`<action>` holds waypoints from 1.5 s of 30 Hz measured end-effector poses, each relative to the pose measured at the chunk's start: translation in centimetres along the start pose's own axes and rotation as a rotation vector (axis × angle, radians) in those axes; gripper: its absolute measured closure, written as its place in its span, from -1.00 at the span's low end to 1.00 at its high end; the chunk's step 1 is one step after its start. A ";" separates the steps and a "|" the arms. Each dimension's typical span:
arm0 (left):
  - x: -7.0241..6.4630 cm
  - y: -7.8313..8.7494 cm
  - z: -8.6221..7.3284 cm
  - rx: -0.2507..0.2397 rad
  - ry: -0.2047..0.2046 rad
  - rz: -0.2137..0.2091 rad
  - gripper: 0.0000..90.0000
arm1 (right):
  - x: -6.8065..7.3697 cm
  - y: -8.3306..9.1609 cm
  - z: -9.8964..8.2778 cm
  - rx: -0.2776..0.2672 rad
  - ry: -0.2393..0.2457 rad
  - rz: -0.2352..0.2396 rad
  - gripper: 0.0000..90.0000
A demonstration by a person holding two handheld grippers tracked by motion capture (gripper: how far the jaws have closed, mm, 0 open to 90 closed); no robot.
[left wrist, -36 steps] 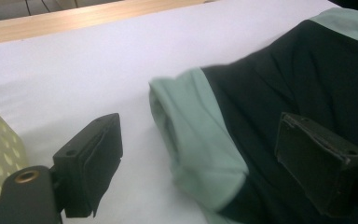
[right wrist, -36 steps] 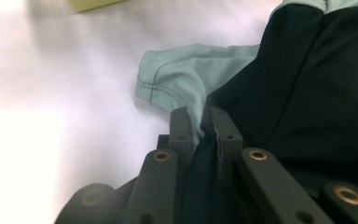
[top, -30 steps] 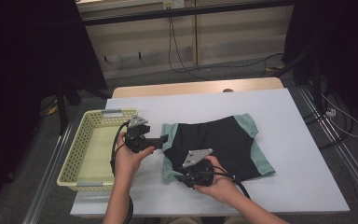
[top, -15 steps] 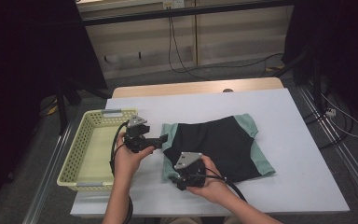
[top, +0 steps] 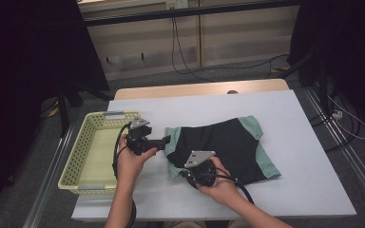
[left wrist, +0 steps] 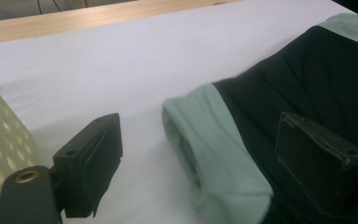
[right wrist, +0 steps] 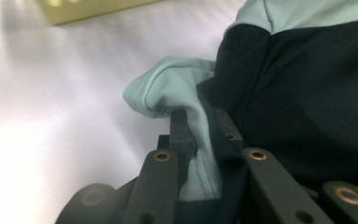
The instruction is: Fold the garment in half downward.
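A folded black garment with pale green cuffs (top: pixel 228 147) lies on the white table (top: pixel 294 118). My left gripper (top: pixel 164 141) is held at its left end, open, jaws either side of the upper green cuff (left wrist: pixel 205 140) without pressing it. My right gripper (top: pixel 183 173) sits at the garment's near-left corner. Its jaws have just been closing and now pinch the green and black hem (right wrist: pixel 200 140) between them, so my right gripper (right wrist: pixel 200 135) is shut on the cloth.
A pale yellow perforated basket (top: pixel 92 156) stands at the table's left edge, close beside my left hand. Its corner (left wrist: pixel 0 140) shows in the left gripper view. Cables trail from both grippers toward the near edge. Bare table lies to the right and behind.
My right gripper slid left along the garment's near edge to its left corner and closed on the hem. The left gripper has kept still and open.
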State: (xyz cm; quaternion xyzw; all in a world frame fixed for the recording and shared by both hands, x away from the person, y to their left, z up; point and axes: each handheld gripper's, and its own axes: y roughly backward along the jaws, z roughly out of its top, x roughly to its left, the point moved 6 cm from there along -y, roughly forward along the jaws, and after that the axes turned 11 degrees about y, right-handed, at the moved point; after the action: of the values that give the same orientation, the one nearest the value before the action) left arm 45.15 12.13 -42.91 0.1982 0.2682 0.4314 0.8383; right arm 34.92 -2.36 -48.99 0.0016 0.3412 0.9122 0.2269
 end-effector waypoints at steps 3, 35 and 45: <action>-0.1 -0.2 0.1 -0.006 -0.002 0.000 -0.66 | 0.9 0.7 -0.4 -0.006 0.012 0.036 0.84; 1.2 -3.7 -2.3 0.043 0.084 0.088 -0.23 | 2.6 2.4 -1.6 -0.041 0.030 0.086 0.82; -0.2 -3.4 -2.3 0.065 0.059 0.071 -0.34 | 2.7 2.4 -1.6 -0.039 0.033 0.079 0.82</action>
State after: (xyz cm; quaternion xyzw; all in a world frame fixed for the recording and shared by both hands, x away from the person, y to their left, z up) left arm 45.77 10.33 -46.55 0.2219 0.2997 0.4573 0.8073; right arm 31.29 -3.84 -49.17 -0.0045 0.3268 0.9268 0.1850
